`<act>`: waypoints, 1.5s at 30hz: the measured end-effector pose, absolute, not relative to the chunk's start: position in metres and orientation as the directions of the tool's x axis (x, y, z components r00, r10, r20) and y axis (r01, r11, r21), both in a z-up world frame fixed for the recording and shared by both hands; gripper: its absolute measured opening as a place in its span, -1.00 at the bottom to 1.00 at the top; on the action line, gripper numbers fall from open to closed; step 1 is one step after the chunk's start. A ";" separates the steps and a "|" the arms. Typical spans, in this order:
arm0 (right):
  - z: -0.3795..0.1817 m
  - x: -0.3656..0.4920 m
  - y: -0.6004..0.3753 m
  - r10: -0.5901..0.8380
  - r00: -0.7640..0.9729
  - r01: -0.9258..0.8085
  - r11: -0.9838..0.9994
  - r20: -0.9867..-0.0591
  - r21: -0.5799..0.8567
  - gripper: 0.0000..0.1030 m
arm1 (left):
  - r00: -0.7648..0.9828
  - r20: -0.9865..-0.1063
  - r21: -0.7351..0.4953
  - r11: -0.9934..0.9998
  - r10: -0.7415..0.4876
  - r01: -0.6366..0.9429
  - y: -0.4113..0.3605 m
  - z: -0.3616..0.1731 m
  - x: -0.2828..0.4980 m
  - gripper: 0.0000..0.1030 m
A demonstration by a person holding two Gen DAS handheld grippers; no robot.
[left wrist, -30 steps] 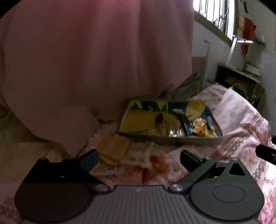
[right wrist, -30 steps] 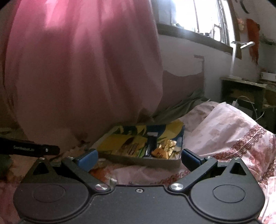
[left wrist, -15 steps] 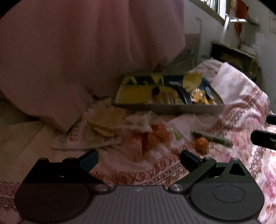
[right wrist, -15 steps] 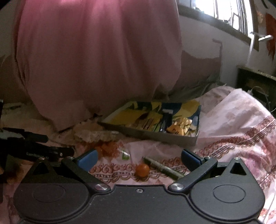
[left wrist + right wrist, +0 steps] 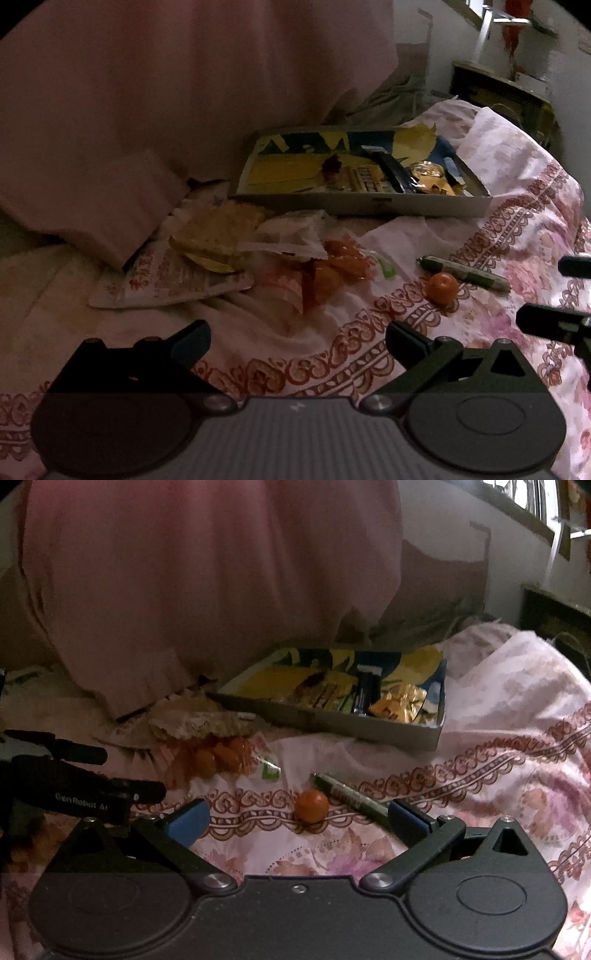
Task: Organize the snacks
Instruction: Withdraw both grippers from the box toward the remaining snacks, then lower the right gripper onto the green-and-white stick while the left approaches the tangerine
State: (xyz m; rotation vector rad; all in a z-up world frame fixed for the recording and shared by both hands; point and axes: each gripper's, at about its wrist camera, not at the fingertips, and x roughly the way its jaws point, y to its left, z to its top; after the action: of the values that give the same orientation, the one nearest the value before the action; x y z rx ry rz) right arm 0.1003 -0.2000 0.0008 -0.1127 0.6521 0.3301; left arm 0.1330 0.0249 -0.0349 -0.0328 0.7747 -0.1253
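Note:
A shallow cardboard box (image 5: 369, 205) (image 5: 332, 722) with a yellow and blue lining holds several wrapped snacks and lies on a pink floral bedspread. Loose snacks lie in front of it: a small orange ball (image 5: 442, 288) (image 5: 311, 805), a green stick pack (image 5: 465, 273) (image 5: 351, 797), a bag of orange pieces (image 5: 332, 269) (image 5: 218, 757), a cracker pack (image 5: 218, 236) and a flat white and red pouch (image 5: 166, 280). My left gripper (image 5: 297, 341) is open and empty above the bedspread. My right gripper (image 5: 297, 818) is open and empty, with the orange ball between its fingertips' line, slightly beyond.
A large pink quilt (image 5: 166, 92) is heaped behind and left of the box. A dark desk (image 5: 506, 96) stands at the far right under a window. The left gripper's body (image 5: 74, 794) shows at the left of the right wrist view.
Both grippers have pulled back and tilted down, so more of the bedspread and the loose snacks has come into view. Both stay open.

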 end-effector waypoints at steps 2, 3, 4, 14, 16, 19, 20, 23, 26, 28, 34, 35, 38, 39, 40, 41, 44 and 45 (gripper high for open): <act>-0.003 0.105 -0.199 0.262 0.737 -0.333 0.943 -0.624 0.003 0.99 | 0.704 -0.699 -0.085 0.992 -0.127 0.094 0.027 -0.037 0.137 0.99; -0.005 0.107 -0.199 0.260 0.733 -0.332 0.943 -0.628 0.003 0.99 | 0.701 -0.702 -0.091 0.992 -0.129 0.091 0.028 -0.037 0.139 0.99; -0.006 0.109 -0.199 0.259 0.731 -0.332 0.943 -0.632 0.002 0.99 | 0.698 -0.704 -0.098 0.991 -0.130 0.086 0.029 -0.038 0.140 0.99; -0.013 0.131 -0.199 0.220 0.710 -0.343 0.938 -0.669 -0.055 0.99 | 0.657 -0.734 -0.156 0.984 -0.173 0.085 0.028 -0.047 0.145 0.99; -0.014 0.136 -0.204 0.205 0.707 -0.333 0.941 -0.677 -0.063 0.99 | 0.649 -0.737 -0.157 0.982 -0.188 0.106 0.023 -0.048 0.144 0.99; -0.017 0.144 -0.215 0.202 0.675 -0.300 0.954 -0.710 -0.014 0.99 | 0.635 -0.745 -0.143 0.979 -0.202 0.145 0.014 -0.050 0.141 0.99; -0.018 0.146 -0.218 0.202 0.665 -0.291 0.957 -0.719 0.000 0.99 | 0.632 -0.747 -0.139 0.977 -0.209 0.159 0.012 -0.050 0.139 0.99; -0.019 0.152 -0.223 0.182 0.658 -0.278 0.960 -0.731 -0.011 0.99 | 0.629 -0.743 -0.137 0.971 -0.231 0.195 0.004 -0.049 0.134 0.99; -0.020 0.158 -0.228 0.157 0.662 -0.262 0.965 -0.733 -0.030 0.99 | 0.640 -0.720 -0.153 0.961 -0.268 0.230 -0.004 -0.047 0.131 0.99; -0.021 0.165 -0.233 0.151 0.657 -0.258 0.966 -0.739 -0.032 0.99 | 0.644 -0.710 -0.164 0.956 -0.287 0.245 -0.010 -0.046 0.134 0.99; -0.029 0.186 -0.250 0.112 0.642 -0.253 0.965 -0.759 -0.071 0.99 | 0.638 -0.700 -0.169 0.942 -0.321 0.289 -0.038 -0.046 0.155 0.99; -0.032 0.190 -0.254 0.108 0.636 -0.251 0.965 -0.764 -0.072 0.98 | 0.636 -0.700 -0.161 0.939 -0.326 0.304 -0.043 -0.046 0.158 0.99; -0.040 0.201 -0.266 0.105 0.618 -0.234 0.971 -0.779 -0.055 0.93 | 0.631 -0.703 -0.110 0.927 -0.328 0.359 -0.062 -0.049 0.168 0.99; -0.043 0.204 -0.269 0.106 0.610 -0.228 0.972 -0.785 -0.046 0.92 | 0.630 -0.704 -0.089 0.921 -0.327 0.379 -0.068 -0.050 0.171 0.99; -0.046 0.207 -0.273 0.110 0.603 -0.226 0.973 -0.790 -0.037 0.92 | 0.630 -0.704 -0.069 0.915 -0.327 0.398 -0.074 -0.052 0.174 0.99; -0.048 0.209 -0.274 0.116 0.599 -0.228 0.973 -0.792 -0.030 0.90 | 0.630 -0.704 -0.051 0.908 -0.328 0.416 -0.080 -0.054 0.175 0.99; -0.054 0.213 -0.276 0.135 0.592 -0.243 0.970 -0.795 -0.016 0.85 | 0.632 -0.704 0.005 0.887 -0.325 0.461 -0.095 -0.058 0.181 0.99; -0.056 0.215 -0.276 0.141 0.589 -0.246 0.969 -0.796 -0.011 0.83 | 0.633 -0.704 0.020 0.881 -0.323 0.472 -0.099 -0.060 0.183 0.99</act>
State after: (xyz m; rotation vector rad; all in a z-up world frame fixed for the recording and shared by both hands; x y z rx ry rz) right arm 0.2147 -0.2763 -0.0557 -0.1243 0.9146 0.2256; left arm 0.1828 -0.0992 -0.0603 0.2109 0.7598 -0.4585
